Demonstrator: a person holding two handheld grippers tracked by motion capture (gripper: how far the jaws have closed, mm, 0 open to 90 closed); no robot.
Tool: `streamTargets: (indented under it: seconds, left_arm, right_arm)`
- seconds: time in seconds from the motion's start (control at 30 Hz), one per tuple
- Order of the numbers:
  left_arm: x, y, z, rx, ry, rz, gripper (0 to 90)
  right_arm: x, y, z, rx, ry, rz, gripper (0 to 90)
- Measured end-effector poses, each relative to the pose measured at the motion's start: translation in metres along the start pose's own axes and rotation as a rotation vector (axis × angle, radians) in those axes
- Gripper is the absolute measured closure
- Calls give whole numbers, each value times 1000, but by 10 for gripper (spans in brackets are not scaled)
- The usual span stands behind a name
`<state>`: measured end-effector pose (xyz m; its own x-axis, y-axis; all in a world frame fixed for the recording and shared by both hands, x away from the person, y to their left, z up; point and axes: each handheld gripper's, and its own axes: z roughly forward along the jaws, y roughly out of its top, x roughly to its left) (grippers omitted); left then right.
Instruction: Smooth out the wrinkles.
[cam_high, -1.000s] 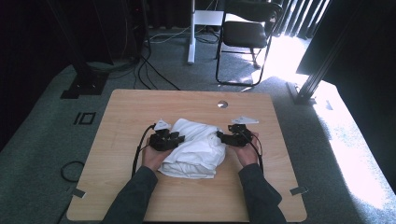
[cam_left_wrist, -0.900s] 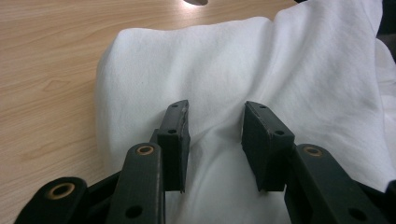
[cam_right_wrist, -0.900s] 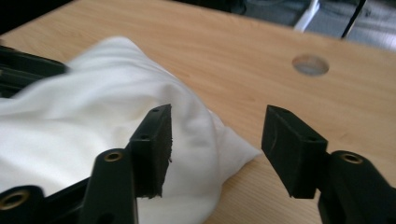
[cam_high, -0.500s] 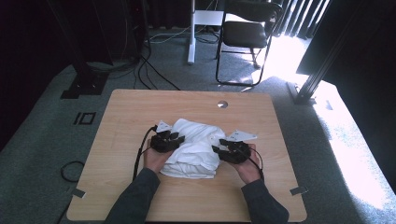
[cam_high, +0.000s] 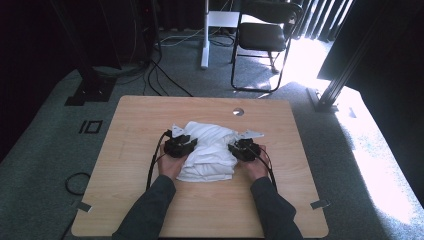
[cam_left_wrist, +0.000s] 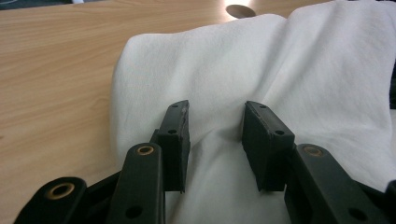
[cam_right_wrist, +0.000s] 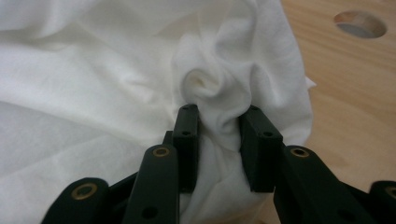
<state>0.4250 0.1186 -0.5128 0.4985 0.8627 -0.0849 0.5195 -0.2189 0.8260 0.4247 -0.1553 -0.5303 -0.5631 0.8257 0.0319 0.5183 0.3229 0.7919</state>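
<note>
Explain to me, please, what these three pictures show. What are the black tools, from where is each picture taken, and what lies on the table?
A person sits at a wooden table with a hand-held two-jaw gripper in each hand. The high view looks down from above; each gripper view comes from a camera riding on that gripper. A crumpled white cloth lies between the hands. The left gripper has a fold of cloth between its jaws, which seem to pinch it loosely. The right gripper has just been closing and squeezes a bunched ridge of the cloth.

Dark grey sleeves; each black gripper (cam_high: 180, 145) has brass-ringed screw holes, black jaws, a trailing cable and a grey three-cornered plate.
</note>
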Motion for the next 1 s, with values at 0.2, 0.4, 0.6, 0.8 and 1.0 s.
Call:
streamTargets:
  seconds: [0.2,0.4,0.6,0.8,1.0]
  left_arm:
    - [2,8,7,12,2,-11,624]
    - [5,7,4,11,-13,-20,620]
    - [4,8,5,13,-11,-17,618]
    - [5,8,5,17,-14,-20,617]
    - [5,7,4,17,-18,-23,616]
  right_arm:
    - [-12,6,2,18,-73,47,598]
    - [2,11,-49,-104,-6,22,509]
    - [34,13,-65,-122,117,-51,401]
    - [49,16,-40,-36,122,-110,449]
    - [44,8,-47,-39,79,-97,837]
